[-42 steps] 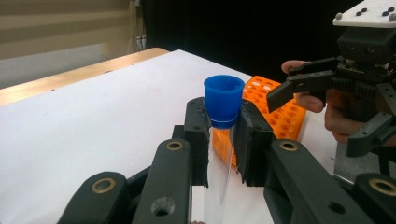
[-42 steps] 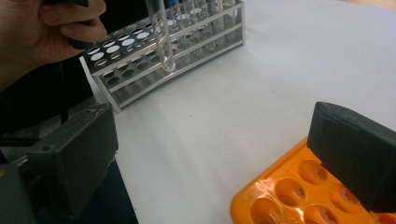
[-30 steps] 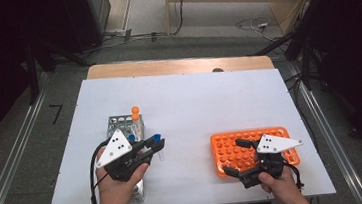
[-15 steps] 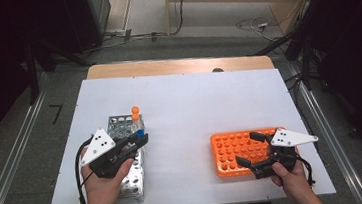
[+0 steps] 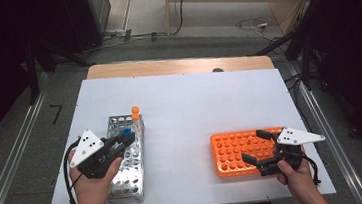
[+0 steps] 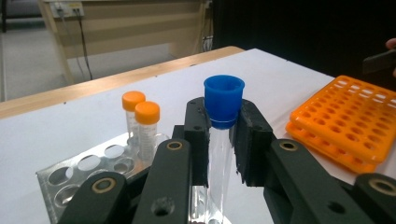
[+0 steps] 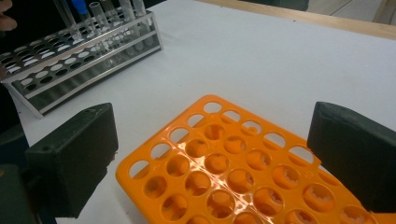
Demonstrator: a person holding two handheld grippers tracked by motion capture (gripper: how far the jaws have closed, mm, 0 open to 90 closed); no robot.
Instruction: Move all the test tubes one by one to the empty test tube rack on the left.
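A clear tube with a blue cap (image 6: 224, 100) stands upright between the pads of my left gripper (image 6: 223, 135), which is shut on it just under the cap. In the high view the left gripper (image 5: 123, 137) holds this tube (image 5: 127, 133) over the metal rack (image 5: 125, 172) at the table's left. Two orange-capped tubes (image 5: 135, 111) stand at the rack's far end. My right gripper (image 5: 252, 146) is open at the right side of the orange rack (image 5: 234, 152). Its jaws (image 7: 215, 154) stand wide apart above the rack's holes (image 7: 224, 172), with nothing between them.
The metal rack (image 7: 79, 60) holds a few clear tubes at its far end. A wooden strip (image 5: 180, 66) borders the far edge of the white table (image 5: 195, 110). Cables and dark stands lie on the floor beyond.
My left gripper has carried the blue-capped tube to the left, over the metal rack. My right gripper has shifted to the right along the orange rack, still open.
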